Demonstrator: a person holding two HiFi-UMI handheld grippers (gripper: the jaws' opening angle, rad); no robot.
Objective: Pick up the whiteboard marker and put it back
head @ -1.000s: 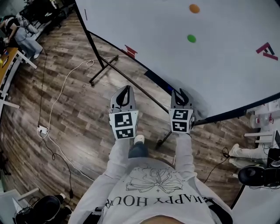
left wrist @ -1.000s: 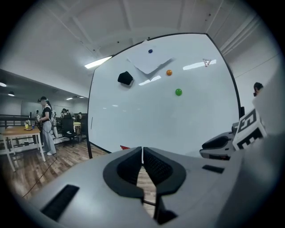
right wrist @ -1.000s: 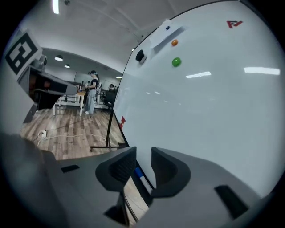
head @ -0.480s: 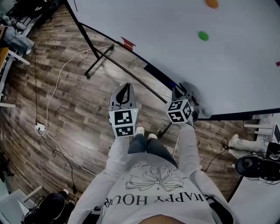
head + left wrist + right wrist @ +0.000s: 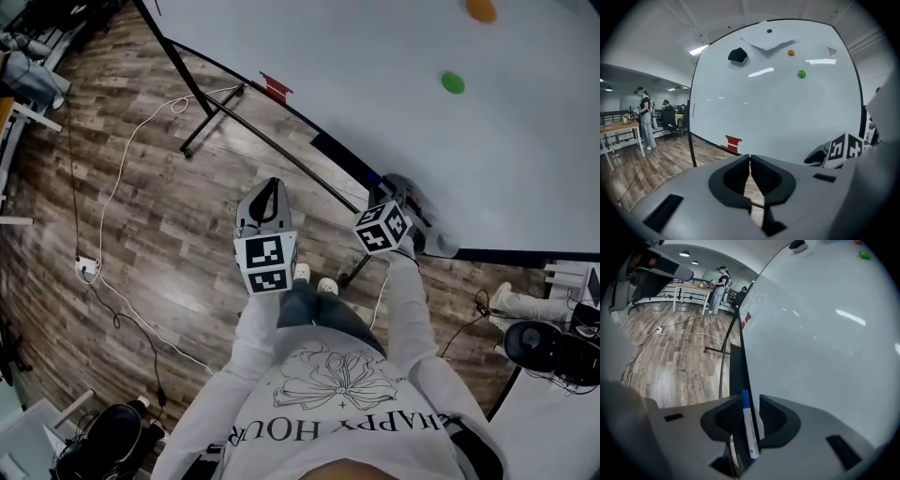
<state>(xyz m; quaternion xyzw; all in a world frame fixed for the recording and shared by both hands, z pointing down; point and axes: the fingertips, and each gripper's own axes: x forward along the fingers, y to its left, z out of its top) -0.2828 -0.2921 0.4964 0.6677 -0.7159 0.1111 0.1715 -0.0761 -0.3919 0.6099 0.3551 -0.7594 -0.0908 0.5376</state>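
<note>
A whiteboard marker (image 5: pixel 747 420) with a blue cap and white barrel lies along the dark tray (image 5: pixel 737 371) at the bottom edge of the whiteboard (image 5: pixel 375 75). My right gripper (image 5: pixel 751 398) points steeply down at the tray and is open. The marker sits in the gap between its fingers, which do not press on it. In the head view the right gripper (image 5: pixel 405 192) sits rolled over at the board's lower edge. My left gripper (image 5: pixel 265 195) hangs over the floor to the left, away from the board. It is shut (image 5: pixel 750 157) and holds nothing.
The board's stand legs (image 5: pixel 216 117) reach across the wooden floor. A white cable (image 5: pixel 122 169) runs to a power strip (image 5: pixel 86 265). Green (image 5: pixel 453 82) and orange (image 5: pixel 481 9) magnets and a black eraser (image 5: pixel 738 55) sit on the board. A person (image 5: pixel 644 117) stands at a far table.
The right gripper has dropped to the board's tray and rolled, so its marker cube now stands tilted. The left gripper has sunk slightly and stays shut.
</note>
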